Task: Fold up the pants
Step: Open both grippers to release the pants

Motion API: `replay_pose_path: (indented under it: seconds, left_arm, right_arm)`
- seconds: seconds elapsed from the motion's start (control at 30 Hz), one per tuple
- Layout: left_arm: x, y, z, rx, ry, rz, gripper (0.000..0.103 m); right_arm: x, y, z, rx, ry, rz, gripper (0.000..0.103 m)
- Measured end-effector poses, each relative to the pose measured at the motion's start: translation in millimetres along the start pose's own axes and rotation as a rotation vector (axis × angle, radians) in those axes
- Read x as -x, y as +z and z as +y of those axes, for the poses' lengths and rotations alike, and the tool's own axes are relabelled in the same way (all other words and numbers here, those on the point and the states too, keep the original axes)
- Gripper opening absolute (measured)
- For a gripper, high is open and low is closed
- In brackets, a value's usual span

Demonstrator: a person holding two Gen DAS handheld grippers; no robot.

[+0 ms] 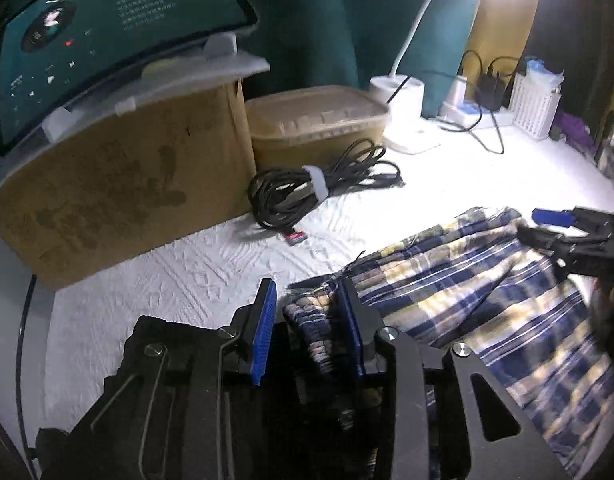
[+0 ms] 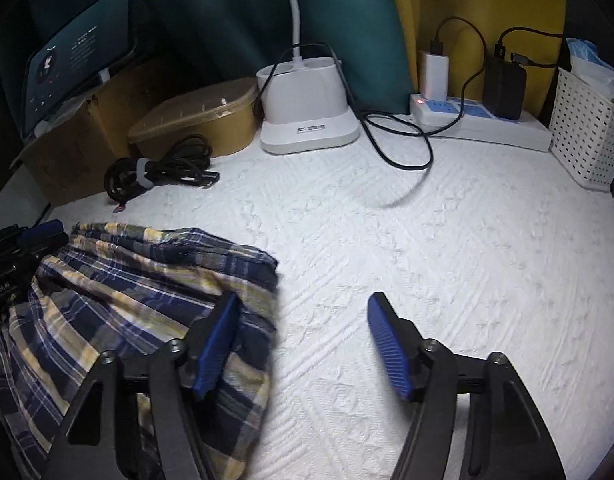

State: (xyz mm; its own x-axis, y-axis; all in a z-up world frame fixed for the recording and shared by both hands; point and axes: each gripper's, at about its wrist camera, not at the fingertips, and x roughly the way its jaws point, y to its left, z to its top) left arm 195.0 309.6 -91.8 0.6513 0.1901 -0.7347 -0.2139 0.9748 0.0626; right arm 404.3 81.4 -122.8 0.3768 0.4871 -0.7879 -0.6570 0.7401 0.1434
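Note:
The blue, yellow and white plaid pants (image 1: 487,292) lie bunched on the white textured cover (image 1: 179,288). My left gripper (image 1: 309,328) is shut on a gathered edge of the pants, which fills the gap between its blue pads. In the right wrist view the pants (image 2: 127,280) lie at the lower left. My right gripper (image 2: 303,344) stands open: its left finger hangs over the pants' right edge and its right finger is over bare cover. The right gripper (image 1: 547,228) also shows at the pants' far right corner. The left gripper (image 2: 27,236) shows at the pants' left end.
A cardboard box (image 1: 119,184) carrying a lit monitor (image 1: 107,32) stands at the back left. Beside it are a brown lidded tub (image 1: 315,120) and a tied black cable bundle (image 1: 307,192). Farther back: a lamp base (image 2: 307,112), a power strip (image 2: 479,120), a trailing cable (image 2: 403,148) and a white basket (image 2: 587,128).

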Motion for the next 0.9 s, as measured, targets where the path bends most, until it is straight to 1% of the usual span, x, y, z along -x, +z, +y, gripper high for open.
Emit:
replay_pose_path:
  seconds: [0.1, 0.2, 0.27, 0.3, 0.33, 0.37, 0.5, 0.53, 0.63, 0.7, 0.77, 0.87, 0.9]
  left_arm:
    - [2.8, 0.1, -0.2, -0.006, 0.007, -0.006, 0.033]
    - [17.0, 3.2, 7.3, 0.058, -0.012, -0.032, 0.033]
    - [35.7, 2.9, 14.1, 0.11, -0.021, -0.086, 0.033]
    - [43.3, 2.6, 17.2, 0.133, -0.042, -0.1, 0.033]
    - [52.5, 0.1, 20.1, 0.16, -0.079, -0.114, 0.033]
    - [56.0, -0.6, 20.1, 0.168, -0.098, -0.117, 0.033]
    - [57.6, -12.1, 9.4, 0.162, -0.204, -0.076, 0.033]
    - [52.8, -16.7, 6.8, 0.162, -0.205, -0.054, 0.033]
    - [37.4, -28.8, 4.3, 0.147, -0.162, 0.009, 0.034]
    - [29.9, -34.8, 7.2, 0.163, -0.159, 0.026, 0.036]
    - [29.1, -38.4, 10.1, 0.179, -0.166, 0.023, 0.036]
    - [34.4, -37.3, 11.5, 0.187, -0.146, 0.015, 0.037]
    - [40.0, -36.3, 11.6, 0.198, -0.144, 0.0, 0.036]
  right_arm:
    - [10.4, -1.1, -1.0, 0.002, -0.048, -0.018, 0.07]
    - [25.2, -3.7, -0.7, -0.008, -0.056, -0.031, 0.07]
    - [34.7, -8.1, 3.6, 0.003, -0.034, -0.034, 0.07]
    - [38.0, -10.4, 6.1, 0.007, -0.022, -0.032, 0.07]
    - [41.3, -13.7, 10.1, 0.016, -0.014, -0.029, 0.07]
    - [42.4, -16.1, 13.6, 0.025, -0.014, -0.025, 0.07]
    - [35.7, -26.9, 22.5, 0.049, -0.029, 0.004, 0.07]
    - [32.6, -29.4, 22.4, 0.048, -0.033, 0.015, 0.07]
    - [28.5, -35.1, 20.3, 0.046, -0.04, 0.026, 0.07]
    - [30.6, -37.1, 18.7, 0.044, -0.044, 0.024, 0.07]
    - [35.5, -39.0, 16.7, 0.038, -0.049, 0.018, 0.07]
    - [44.1, -41.8, 15.4, 0.022, -0.042, 0.014, 0.07]
    - [47.9, -43.5, 16.9, 0.024, -0.037, 0.012, 0.07]
